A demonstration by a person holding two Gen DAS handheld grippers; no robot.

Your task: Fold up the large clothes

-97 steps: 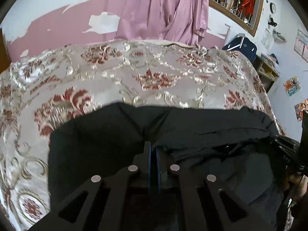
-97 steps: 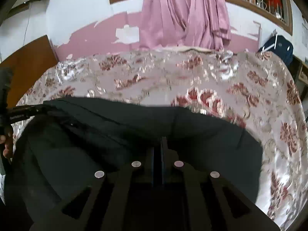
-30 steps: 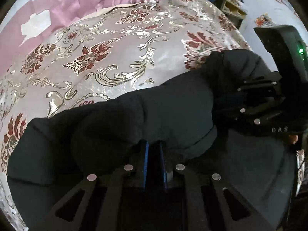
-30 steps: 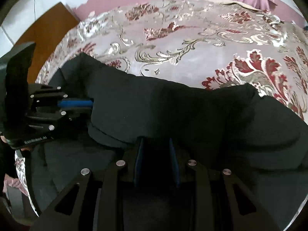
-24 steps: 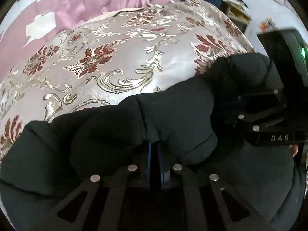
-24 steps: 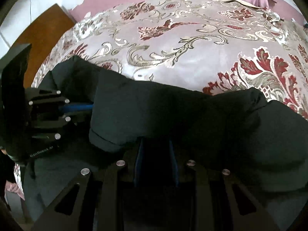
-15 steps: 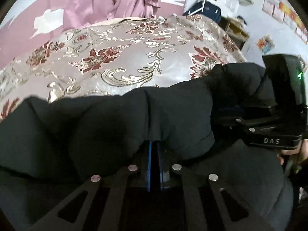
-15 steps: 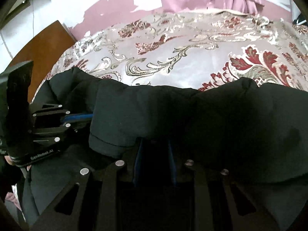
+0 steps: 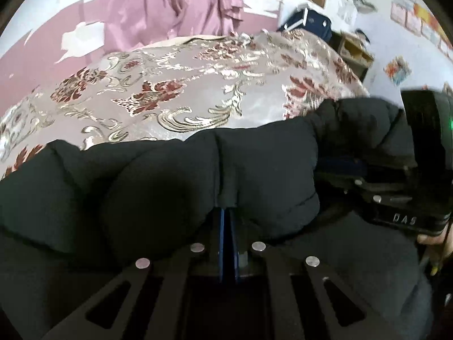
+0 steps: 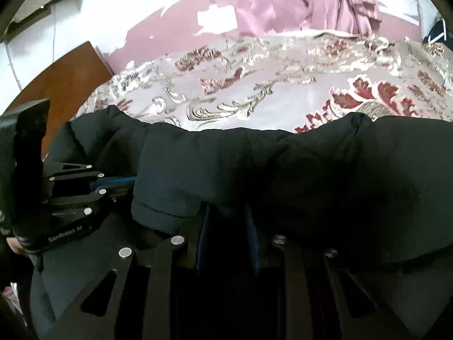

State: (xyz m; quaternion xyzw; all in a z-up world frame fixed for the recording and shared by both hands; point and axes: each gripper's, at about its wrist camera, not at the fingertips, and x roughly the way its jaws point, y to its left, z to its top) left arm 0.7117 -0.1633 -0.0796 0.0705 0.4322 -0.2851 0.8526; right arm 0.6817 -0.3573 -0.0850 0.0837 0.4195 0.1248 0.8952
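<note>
Left wrist view: the left gripper (image 9: 226, 212) has its two blue fingers (image 9: 221, 243) pressed almost together, pinching a thin fold of the black jacket (image 9: 170, 187). The puffy cloth bulges just ahead of the fingertips and spreads to both sides of them, and more of it lies underneath the tool. Beyond the jacket lies the bedspread (image 9: 198, 90), silvery with red flowers. To the right of the tool, close by, the right gripper (image 9: 339, 167) points in sideways, its blue fingers buried in the same bulge of cloth; a hand (image 9: 433, 238) shows at its lower edge. Far ahead a pink curtain (image 9: 175, 5) hangs on the wall.

Right wrist view: the right gripper (image 10: 228, 212) holds its fingers (image 10: 202, 238) a little apart, with a thick roll of the jacket (image 10: 283, 170) clamped between them. The jacket fills the space ahead and to the right of the tool. To the left, near, the left gripper (image 10: 133, 181) reaches in sideways, its tips hidden in the cloth. The bedspread (image 10: 254, 85) lies beyond, and a brown wooden board (image 10: 62, 76) stands at its far left.
</note>
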